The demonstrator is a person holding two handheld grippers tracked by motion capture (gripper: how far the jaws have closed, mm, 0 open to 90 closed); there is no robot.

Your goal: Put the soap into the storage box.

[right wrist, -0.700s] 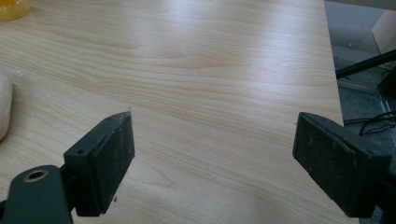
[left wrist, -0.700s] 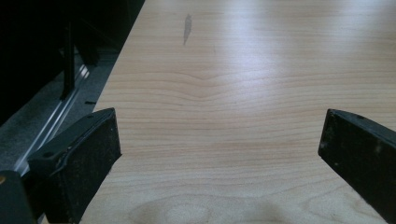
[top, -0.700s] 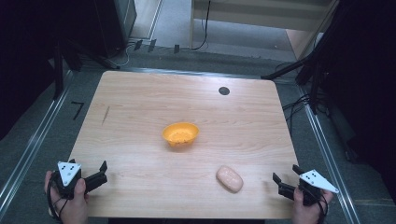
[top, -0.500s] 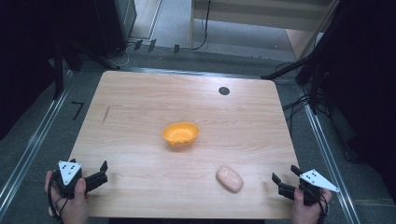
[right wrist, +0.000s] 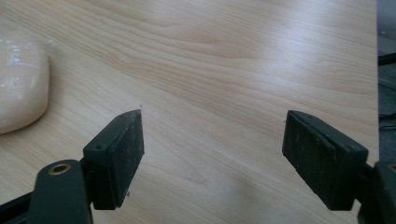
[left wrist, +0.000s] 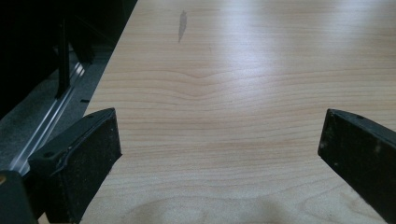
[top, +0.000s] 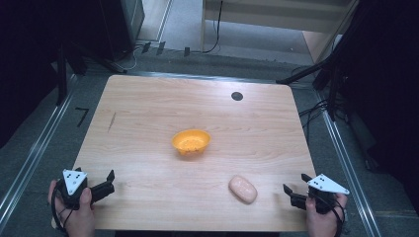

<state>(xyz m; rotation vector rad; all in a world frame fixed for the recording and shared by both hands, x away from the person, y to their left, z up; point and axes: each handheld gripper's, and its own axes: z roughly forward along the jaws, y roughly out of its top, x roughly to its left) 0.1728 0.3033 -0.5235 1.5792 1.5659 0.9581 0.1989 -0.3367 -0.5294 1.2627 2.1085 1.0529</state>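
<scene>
Pale wooden worktop point(top: 148, 123) with rounded corners stands on a grey floor between metal rails. From above, an orange plastic bowl point(top: 191, 141) sits near its middle and a pale pink oval lump point(top: 242, 189) lies toward the near right edge. Right claw point(top: 295, 193) rests just beside that lump, jaws apart; its own view catches the lump's glossy edge point(right wrist: 21, 88). Left claw point(top: 104, 181) sits at the near left corner, well apart from both, jaws wide over bare wood.

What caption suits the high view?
Two open hand-held grippers, left and right, flank an orange bowl and pale lump.
</scene>
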